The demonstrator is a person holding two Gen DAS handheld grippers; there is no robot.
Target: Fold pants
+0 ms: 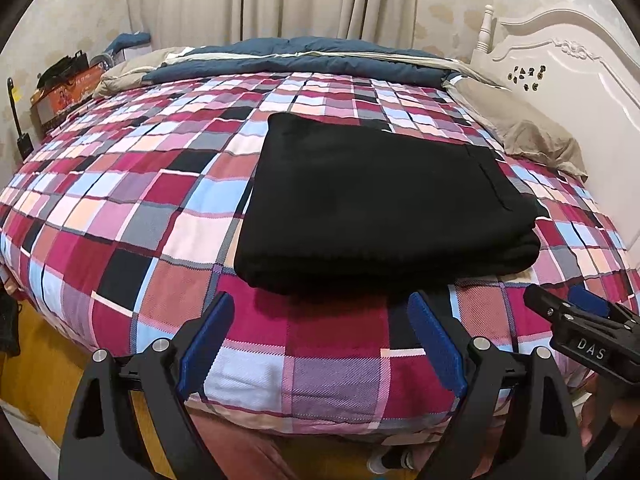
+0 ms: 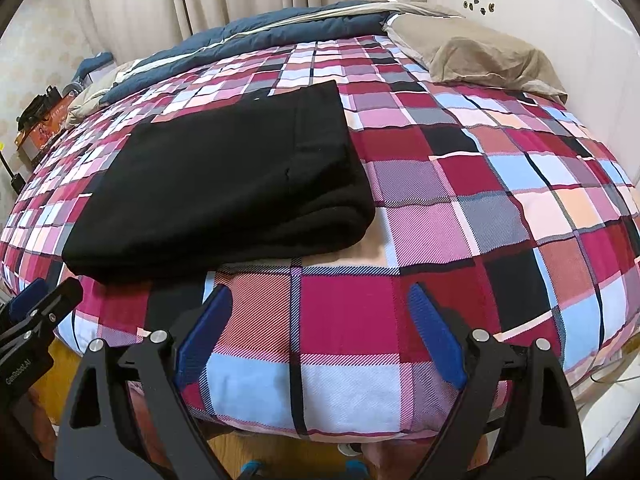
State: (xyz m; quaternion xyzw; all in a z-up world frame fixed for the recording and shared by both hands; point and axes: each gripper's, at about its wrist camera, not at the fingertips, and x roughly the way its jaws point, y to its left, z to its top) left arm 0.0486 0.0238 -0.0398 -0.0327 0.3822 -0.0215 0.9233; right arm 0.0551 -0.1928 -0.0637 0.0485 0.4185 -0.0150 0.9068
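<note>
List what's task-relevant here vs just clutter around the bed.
Job in hand:
black pants, folded on the plaid bedspread
left gripper, open
right gripper, open

Just lying about:
tan pillow
blue comforter
orange box
curtains
white headboard

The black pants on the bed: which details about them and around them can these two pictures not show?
- Folded black pants: the layer count is unreadable in both views; the dark fabric swallows the folds.
- Their underside: hidden against the plaid bedspread.
- Orange box at the far left: print too small, left wrist view.
- Right tool: only partly visible in the left wrist view, cut off by the edge.
</note>
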